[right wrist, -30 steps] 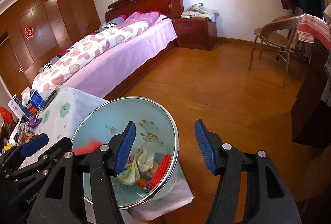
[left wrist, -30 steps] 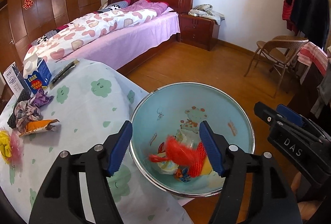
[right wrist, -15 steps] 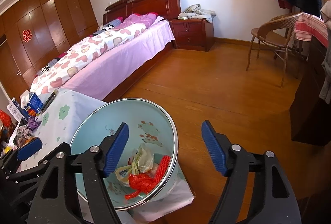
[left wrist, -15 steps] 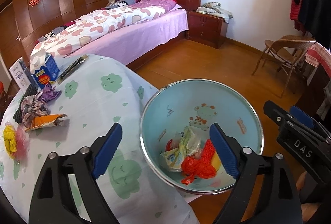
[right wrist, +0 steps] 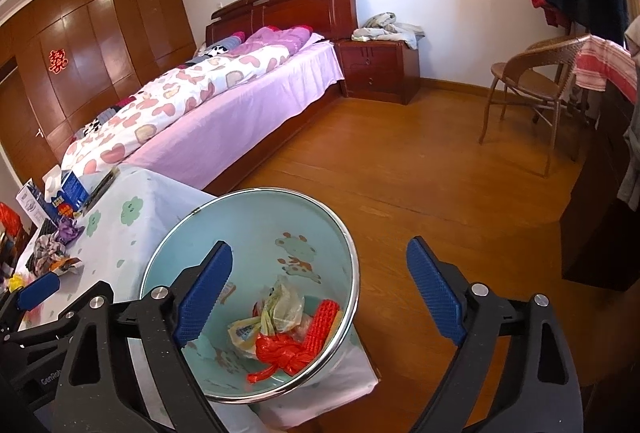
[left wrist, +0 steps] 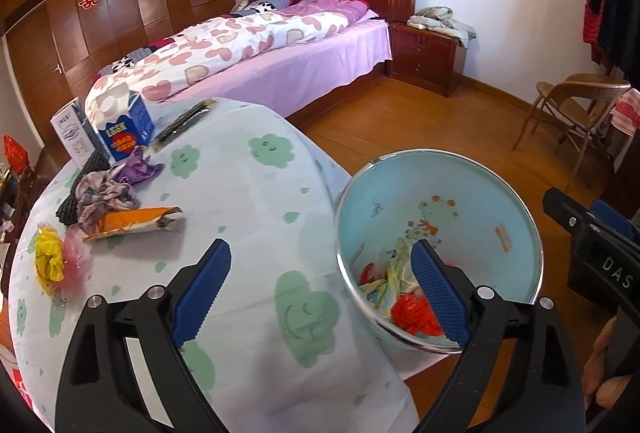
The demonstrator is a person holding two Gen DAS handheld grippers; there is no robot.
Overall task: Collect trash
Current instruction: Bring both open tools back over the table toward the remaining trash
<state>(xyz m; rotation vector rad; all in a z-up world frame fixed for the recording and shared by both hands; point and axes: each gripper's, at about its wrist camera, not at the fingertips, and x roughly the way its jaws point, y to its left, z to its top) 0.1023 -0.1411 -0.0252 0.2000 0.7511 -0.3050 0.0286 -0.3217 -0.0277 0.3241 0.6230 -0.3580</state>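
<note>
While both pairs of jaws stood wide and empty, the right pair widening further, the trash lay in two places about the light-blue waste bin (left wrist: 472, 193) with the cartoon print. Inside the bin, a knotted red plastic bag (right wrist: 282, 353) rested on crumpled wrappers (right wrist: 280, 307) beside a red ribbed piece (right wrist: 322, 323). The left gripper (left wrist: 320, 291) hung over the table edge just left of the bin, its right finger overlapping the bin's rim in the left wrist view, nothing touching its pads. The right gripper (right wrist: 320, 291) straddled the bin's right rim, its left finger over the bin's mouth and its right finger over bare wooden floor (right wrist: 440, 173).

Left of the bin, on the cloud-print tablecloth (left wrist: 248, 193), an orange wrapper (left wrist: 132, 223) lay nearest, with a bunched cloth scrap (left wrist: 102, 193) and a purple wrapper (left wrist: 138, 167) beyond it, and a yellow wrapper (left wrist: 48, 261) on pink mesh (left wrist: 76, 265) farthest left. A blue-and-white carton (left wrist: 120, 129) stood behind them. Nothing lay between the left gripper and the orange wrapper.
</note>
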